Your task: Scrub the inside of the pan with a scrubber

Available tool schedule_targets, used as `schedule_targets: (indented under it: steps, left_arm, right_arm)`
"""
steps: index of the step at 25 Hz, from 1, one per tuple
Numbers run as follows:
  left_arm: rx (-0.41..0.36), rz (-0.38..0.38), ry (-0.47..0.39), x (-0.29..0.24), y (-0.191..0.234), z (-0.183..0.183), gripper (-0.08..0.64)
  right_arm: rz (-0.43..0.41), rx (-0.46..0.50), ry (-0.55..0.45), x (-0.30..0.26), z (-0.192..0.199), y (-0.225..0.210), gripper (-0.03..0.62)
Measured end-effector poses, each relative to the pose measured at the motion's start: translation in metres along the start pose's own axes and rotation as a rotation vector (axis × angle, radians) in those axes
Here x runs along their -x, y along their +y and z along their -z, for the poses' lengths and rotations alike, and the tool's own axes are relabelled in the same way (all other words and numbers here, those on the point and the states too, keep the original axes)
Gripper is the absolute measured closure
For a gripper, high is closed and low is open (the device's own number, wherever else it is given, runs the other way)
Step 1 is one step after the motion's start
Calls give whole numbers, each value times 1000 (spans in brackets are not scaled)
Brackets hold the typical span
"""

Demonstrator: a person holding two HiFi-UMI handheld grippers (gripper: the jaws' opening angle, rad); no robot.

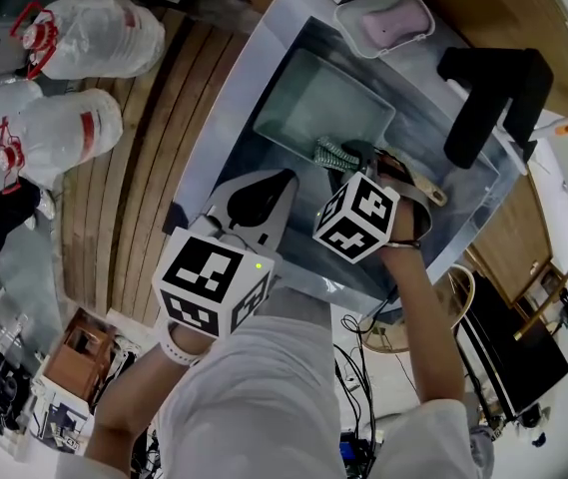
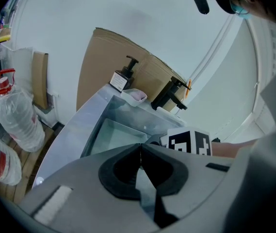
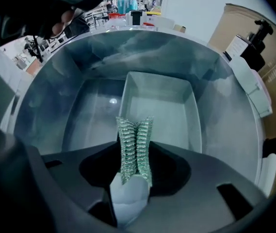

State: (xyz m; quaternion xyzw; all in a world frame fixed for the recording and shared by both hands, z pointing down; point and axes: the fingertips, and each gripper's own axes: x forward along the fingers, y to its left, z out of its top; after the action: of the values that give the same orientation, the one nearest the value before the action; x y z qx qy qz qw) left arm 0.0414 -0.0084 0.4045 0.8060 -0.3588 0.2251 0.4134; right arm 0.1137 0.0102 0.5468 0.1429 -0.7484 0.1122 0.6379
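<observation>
Surface: stainless steel sink [image 1: 219, 138]; clear plastic water jugs [image 1: 94, 33] stand on wooden slats far left.
Left gripper [image 2: 140, 149]: jaws pressed together, empty, above the sink's near rim.
Task item: rectangular pale metal pan [image 1: 328, 108] lies flat in the basin.
Right gripper [image 3: 136, 154]: pinches the folded green mesh scrubber [image 3: 134, 130] at the pan's near edge.
Procedure: press the scrubber onto the pan floor; work into the corners.
Obstruction: black faucet [image 1: 493, 93] overhangs the basin's right side.

A clear crumpled plastic jug with a red handle [image 1: 94, 33] and a second like it [image 1: 59, 128] lie on the wooden slatted floor [image 1: 154, 158] beside the steel sink [image 1: 229, 113]. At the sink's far rim, a clear soap dish holding a pink bar [image 1: 383, 20] sits near a black angular fixture [image 1: 493, 93]. A brown cardboard sheet [image 2: 104, 67] stands behind.
</observation>
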Motion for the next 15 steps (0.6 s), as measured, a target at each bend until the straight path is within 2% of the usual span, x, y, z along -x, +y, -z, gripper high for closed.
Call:
schedule_targets:
  steps: [5, 10, 13, 15]
  left_arm:
    - [-2, 0, -7, 8, 1, 4, 554]
    - [0, -6, -21, 18, 6, 5, 554]
    - [2, -11, -28, 25, 11, 6, 554]
    - [4, -17, -34, 29, 15, 4, 554]
  right_arm:
    - [-81, -40, -28, 3, -3, 5, 440]
    - [-221, -200, -116, 12, -13, 5, 440]
    - [-260, -263, -163, 21, -21, 2, 440]
    - [-256, -288, -186, 26, -26, -5, 440]
